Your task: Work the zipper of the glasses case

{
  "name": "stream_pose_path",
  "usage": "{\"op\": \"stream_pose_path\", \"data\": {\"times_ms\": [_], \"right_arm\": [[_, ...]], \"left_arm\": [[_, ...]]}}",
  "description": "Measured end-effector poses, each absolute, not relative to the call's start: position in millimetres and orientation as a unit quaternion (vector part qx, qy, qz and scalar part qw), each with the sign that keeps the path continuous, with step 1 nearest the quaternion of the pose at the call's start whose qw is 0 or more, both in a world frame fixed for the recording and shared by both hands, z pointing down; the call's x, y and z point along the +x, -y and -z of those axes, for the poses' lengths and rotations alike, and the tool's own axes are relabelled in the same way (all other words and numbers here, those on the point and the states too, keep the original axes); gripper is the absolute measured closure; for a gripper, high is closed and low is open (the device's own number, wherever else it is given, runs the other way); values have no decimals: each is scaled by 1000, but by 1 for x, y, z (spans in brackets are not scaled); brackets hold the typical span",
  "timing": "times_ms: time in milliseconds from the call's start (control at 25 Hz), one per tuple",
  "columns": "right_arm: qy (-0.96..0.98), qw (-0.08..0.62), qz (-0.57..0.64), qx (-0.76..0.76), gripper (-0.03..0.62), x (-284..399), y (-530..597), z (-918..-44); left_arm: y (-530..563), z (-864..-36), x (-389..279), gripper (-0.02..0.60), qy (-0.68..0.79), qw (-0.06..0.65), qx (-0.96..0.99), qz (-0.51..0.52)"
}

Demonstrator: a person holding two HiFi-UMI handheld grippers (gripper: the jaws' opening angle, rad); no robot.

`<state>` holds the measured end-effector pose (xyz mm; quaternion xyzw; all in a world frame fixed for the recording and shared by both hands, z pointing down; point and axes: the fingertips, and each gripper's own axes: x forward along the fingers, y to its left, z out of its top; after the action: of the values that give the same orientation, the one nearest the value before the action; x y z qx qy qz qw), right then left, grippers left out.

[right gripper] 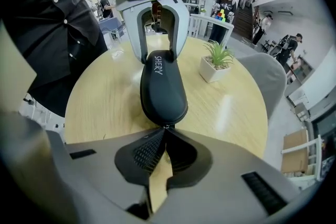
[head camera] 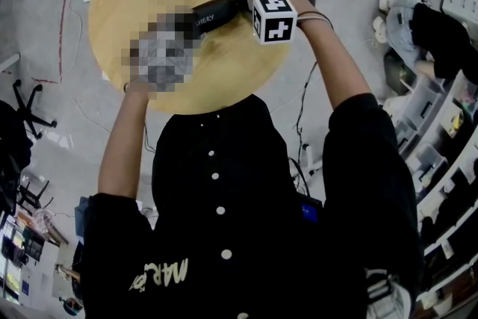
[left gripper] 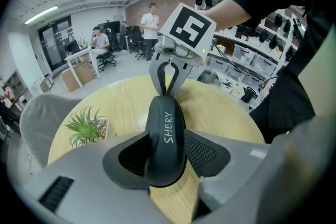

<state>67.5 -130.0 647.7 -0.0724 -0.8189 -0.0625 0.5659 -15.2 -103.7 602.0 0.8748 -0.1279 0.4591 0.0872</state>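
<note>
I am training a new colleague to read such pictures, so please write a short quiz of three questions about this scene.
1. True or false: the left gripper clamps the glasses case by its two long sides.
2. Where is the right gripper closed? A) on the plant; B) at the end of the case, on the zipper pull; C) on nothing, it stands wide open.
3. Fill in: the white word printed on the case reads ____.

Key: 1 true; 2 B; 3 SHERY.
</note>
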Motion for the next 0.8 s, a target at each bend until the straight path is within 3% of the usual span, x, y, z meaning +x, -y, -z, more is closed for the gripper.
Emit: {"op": "stream_pose_path", "data": {"times_ms": [800], "right_arm": [[789, 613, 36, 16, 589, 78, 118, -643]], "left_arm": [[99, -604, -13, 377, 130, 80, 862, -483]]}}
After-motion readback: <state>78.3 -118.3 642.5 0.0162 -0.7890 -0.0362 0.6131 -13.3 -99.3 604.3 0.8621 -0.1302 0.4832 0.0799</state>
